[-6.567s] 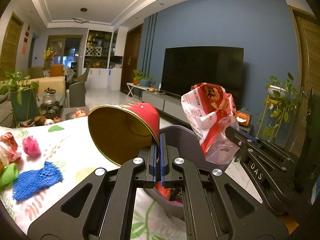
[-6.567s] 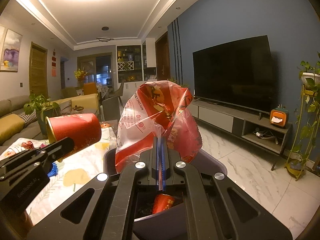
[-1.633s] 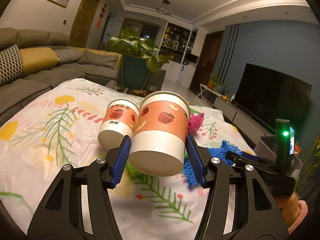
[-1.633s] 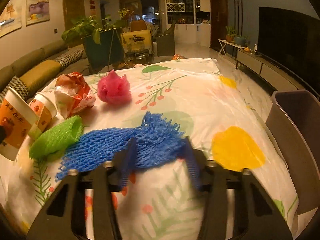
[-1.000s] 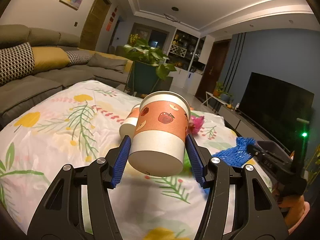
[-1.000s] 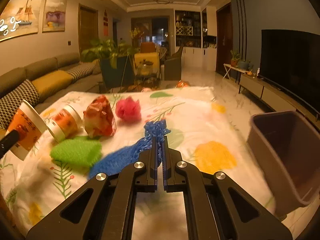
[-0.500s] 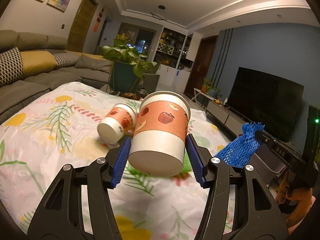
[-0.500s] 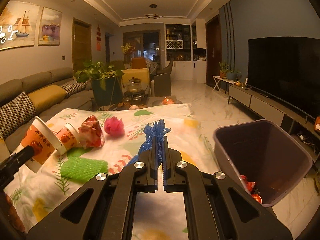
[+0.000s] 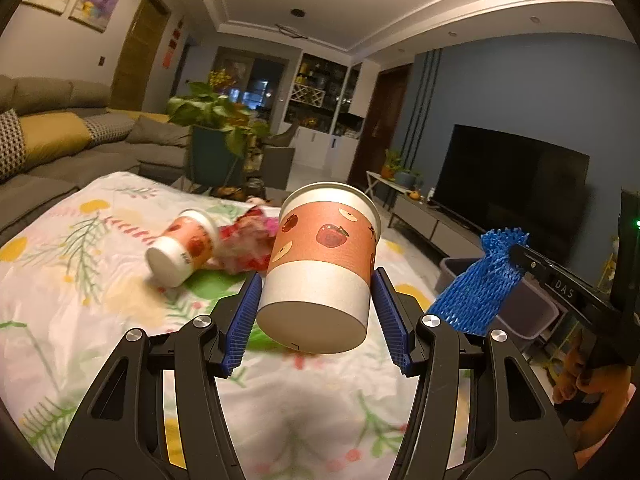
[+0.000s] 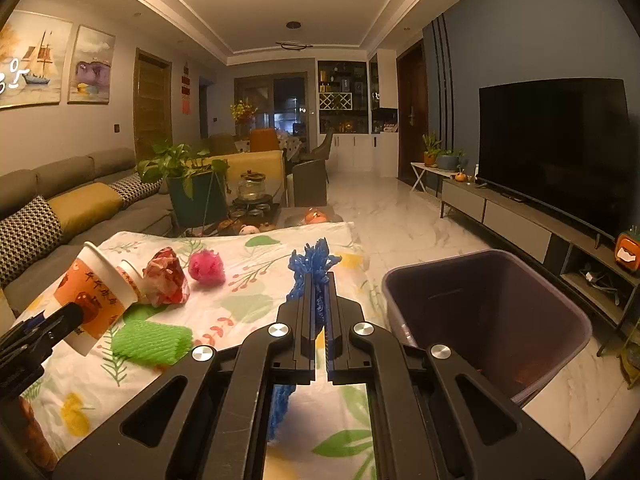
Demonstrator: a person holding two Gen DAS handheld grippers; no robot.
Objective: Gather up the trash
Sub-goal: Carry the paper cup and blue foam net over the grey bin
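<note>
Right gripper (image 10: 319, 300) is clamped on a blue foam net (image 10: 314, 266), held above the table (image 10: 256, 292). A grey bin (image 10: 488, 320) stands just right of it. Left of it lie a green net (image 10: 152, 342), a crumpled wrapper (image 10: 166, 278) and a pink ball (image 10: 207, 267).

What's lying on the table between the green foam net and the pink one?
The crumpled red wrapper, seen in the right wrist view, between the green foam net and the pink net.

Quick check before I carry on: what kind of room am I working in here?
A home living room, most likely. A long sofa runs along the left wall, a big TV stands on a low console at the right, and framed pictures hang above the sofa.
</note>
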